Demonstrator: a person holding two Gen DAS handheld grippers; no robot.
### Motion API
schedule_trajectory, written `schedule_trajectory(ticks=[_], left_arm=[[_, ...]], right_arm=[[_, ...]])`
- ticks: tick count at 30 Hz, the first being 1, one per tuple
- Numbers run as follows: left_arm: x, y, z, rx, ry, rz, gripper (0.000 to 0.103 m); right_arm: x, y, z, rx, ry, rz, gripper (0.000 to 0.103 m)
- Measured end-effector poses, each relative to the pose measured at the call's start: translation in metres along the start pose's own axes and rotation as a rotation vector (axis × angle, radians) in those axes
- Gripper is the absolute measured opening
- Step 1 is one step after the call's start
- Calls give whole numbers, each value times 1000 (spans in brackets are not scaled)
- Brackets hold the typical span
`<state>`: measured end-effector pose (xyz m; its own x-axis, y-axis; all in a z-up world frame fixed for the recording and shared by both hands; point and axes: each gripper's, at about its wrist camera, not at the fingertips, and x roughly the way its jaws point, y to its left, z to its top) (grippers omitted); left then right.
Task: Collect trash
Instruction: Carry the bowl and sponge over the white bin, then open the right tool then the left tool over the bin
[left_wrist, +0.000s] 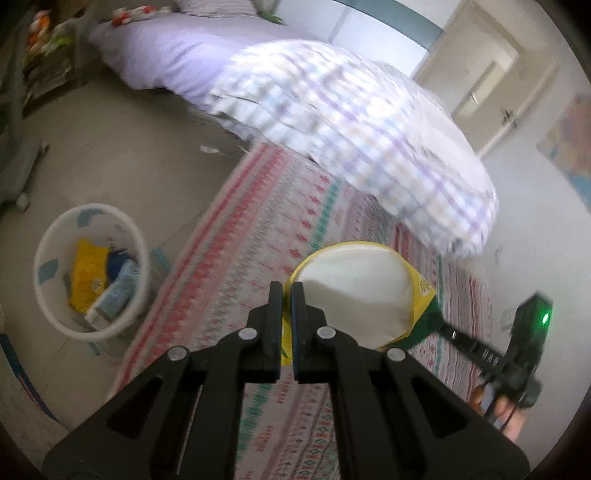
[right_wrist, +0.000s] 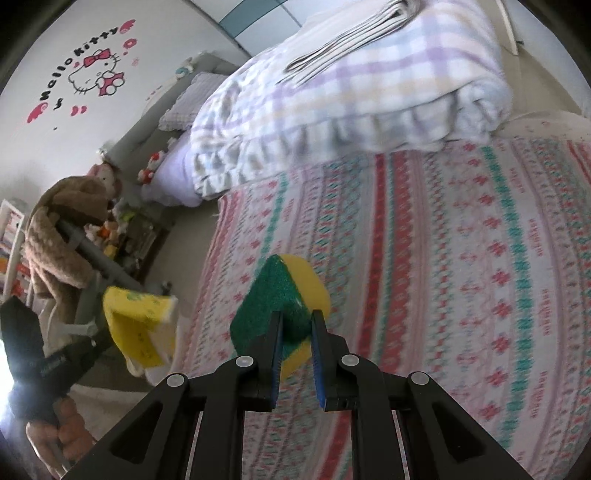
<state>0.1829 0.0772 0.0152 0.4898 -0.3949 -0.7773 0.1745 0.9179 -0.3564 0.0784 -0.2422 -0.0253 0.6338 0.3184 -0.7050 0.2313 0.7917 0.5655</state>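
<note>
Holding trash in each hand, the person stands over the patterned rug. Left of the rug, on bare floor, the bin sits open with wrappers already inside. The left tongs are clamped on a yellow packet, gripped by its edge so it hangs free for dropping. Right of that, above the rug, the right tongs pinch a green-and-yellow sponge, probably bound for the bin too.

A beige tiled floor was seen beside a bed covered by a pink-and-teal patterned sheet; a folded checked quilt lay on it.
</note>
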Motion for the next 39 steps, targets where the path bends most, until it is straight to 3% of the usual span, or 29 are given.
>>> schedule_trajectory(ticks=[12,21,27,30,31,33,39], left_arm=[[-55,171,23,-347,-110,135,5],[-65,204,20,-445,-135,168,5],[-65,221,22,-498,-140,169,5],[-65,225,22,-511,-140,174,5],[-65,226,22,-513,-139,176,5],[-61,228,22,-517,-129,177,5],[-55,228,24,-494,-106,178,5]], right_arm=[[72,83,-33,-65,99,119,15],[142,180,-57,-118,181,244,15],[188,246,-64,-234,224,226,17],[216,276,-70,-297,258,232,24],[228,283,-73,-320,277,216,32],[244,286,-77,-327,289,157,45],[244,262,-82,-289,277,111,47]])
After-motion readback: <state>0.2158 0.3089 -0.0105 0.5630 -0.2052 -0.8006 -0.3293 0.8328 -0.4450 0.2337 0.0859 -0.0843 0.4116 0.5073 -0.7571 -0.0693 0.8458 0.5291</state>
